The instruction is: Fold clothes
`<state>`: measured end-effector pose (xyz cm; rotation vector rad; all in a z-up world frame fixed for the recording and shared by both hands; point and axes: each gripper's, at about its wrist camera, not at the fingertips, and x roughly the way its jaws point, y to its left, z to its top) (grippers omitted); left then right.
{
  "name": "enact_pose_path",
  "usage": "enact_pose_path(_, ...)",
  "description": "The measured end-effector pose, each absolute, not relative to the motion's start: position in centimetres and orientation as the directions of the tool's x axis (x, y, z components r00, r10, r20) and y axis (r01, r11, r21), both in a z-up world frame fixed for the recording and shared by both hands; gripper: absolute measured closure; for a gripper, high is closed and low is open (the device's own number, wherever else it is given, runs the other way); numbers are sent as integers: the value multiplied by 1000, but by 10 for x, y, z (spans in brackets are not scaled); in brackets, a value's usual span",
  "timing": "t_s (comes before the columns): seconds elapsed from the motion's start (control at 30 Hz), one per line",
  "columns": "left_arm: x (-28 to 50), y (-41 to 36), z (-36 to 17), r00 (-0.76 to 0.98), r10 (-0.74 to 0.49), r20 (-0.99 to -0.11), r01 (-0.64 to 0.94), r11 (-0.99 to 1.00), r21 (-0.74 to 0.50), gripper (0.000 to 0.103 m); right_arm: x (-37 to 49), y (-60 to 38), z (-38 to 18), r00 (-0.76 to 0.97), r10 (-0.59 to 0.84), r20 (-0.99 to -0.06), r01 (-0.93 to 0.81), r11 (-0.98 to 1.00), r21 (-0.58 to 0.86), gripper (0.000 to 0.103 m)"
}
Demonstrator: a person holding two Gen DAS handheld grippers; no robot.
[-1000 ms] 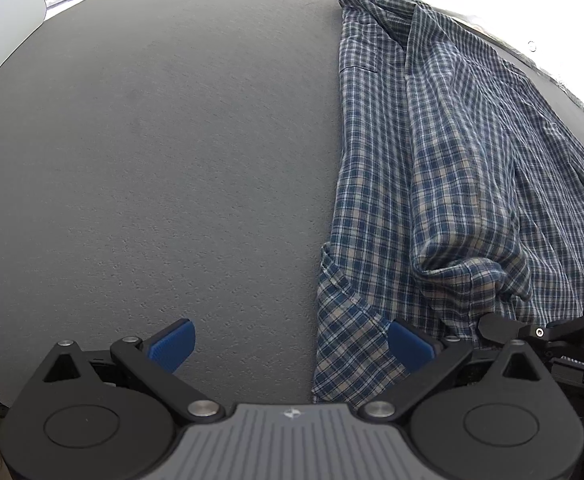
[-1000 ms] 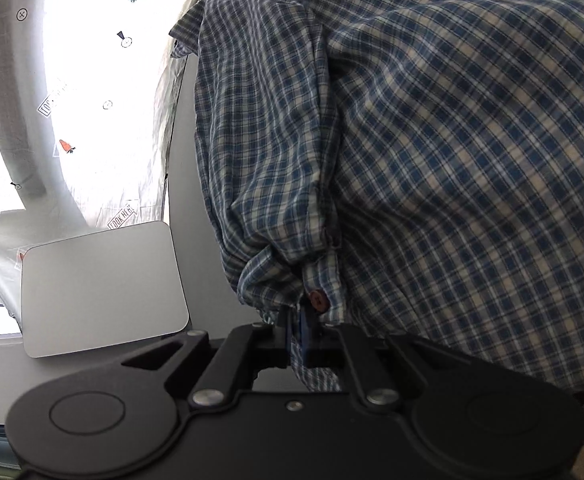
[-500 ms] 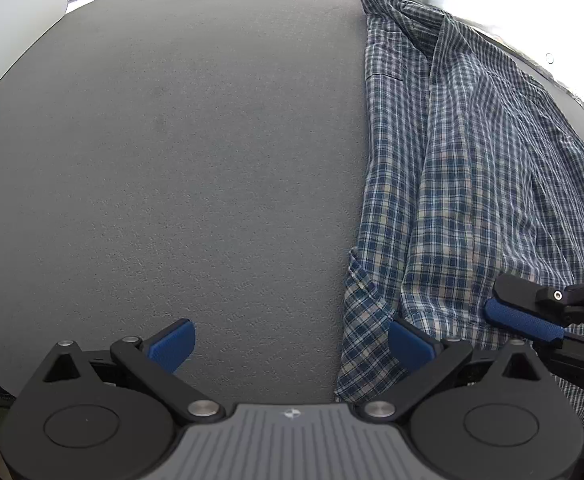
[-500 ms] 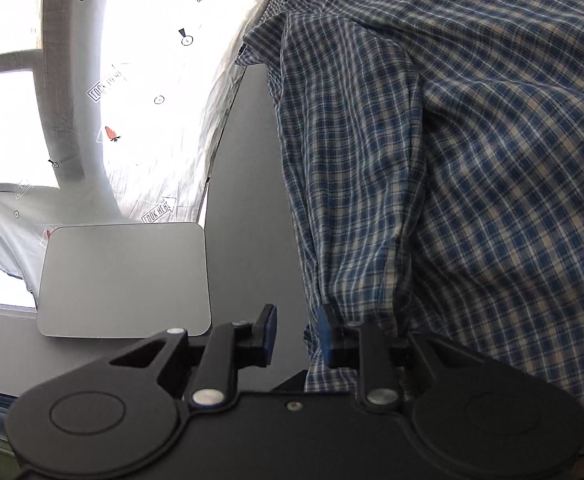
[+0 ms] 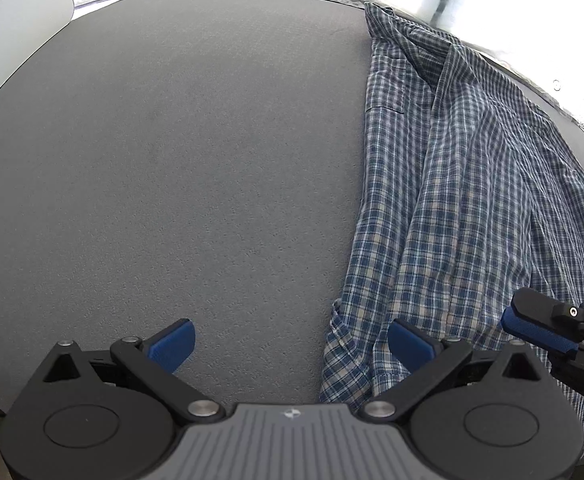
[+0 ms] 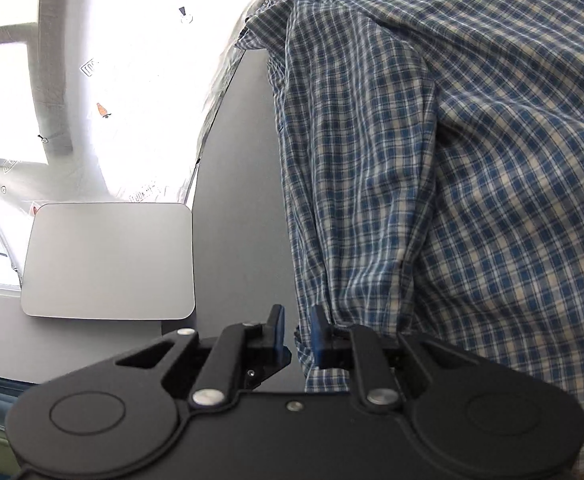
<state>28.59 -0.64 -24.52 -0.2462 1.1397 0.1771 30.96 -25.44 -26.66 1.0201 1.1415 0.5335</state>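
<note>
The shirt (image 5: 471, 208), a blue plaid button-up, lies lengthwise on the right part of the grey mat (image 5: 180, 168). Its long axis runs away from both grippers, collar end at the far edge and hem end nearest the fingers. One side panel or sleeve is already laid over the body along that axis, so the cloth forms a long, narrow, rumpled strip.

The left gripper (image 5: 290, 346) hovers at the near edge with its blue pads spread wide and holding nothing. Its right pad sits over the shirt's near left corner; its left pad is over bare mat. So the shirt lies ahead and to the right of these fingers.

The right gripper (image 6: 295, 330) sits at the same near end, further along the hem. Its fingers stand a narrow gap apart with nothing pinched; the shirt's edge hangs just beside its right finger, touching or nearly so. In the left view it shows at the right margin, over the cloth.

Both are at the hem, the right more fully over the cloth. The next move is probably a grasp of the two near corners, to carry the hem toward the collar.

A pale tray (image 6: 108, 260) rests off to the left, well apart from the shirt.
</note>
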Motion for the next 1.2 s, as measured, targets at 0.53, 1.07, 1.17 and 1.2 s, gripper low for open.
enact_pose_path(0.53, 436, -47, -245, 481, -18, -877, -174, 978, -115, 1, 429, -288, -291, 366, 765, -530, 236, 474, 848, 87)
enact_pose_path(1.07, 679, -15, -291, 527, 94, -845, -97, 994, 49, 1, 614, -260, -312, 431, 763, -482, 248, 414, 876, 93)
enact_pose_path(1.17, 697, -9, -295, 552, 75, -830, -99, 995, 24, 0, 638, -263, -318, 474, 742, -473, 263, 393, 881, 98)
enact_pose_path(1.2, 701, -6, -296, 555, 67, -829, -103, 995, 11, 0, 644, -264, -318, 486, 732, -477, 267, 396, 879, 99)
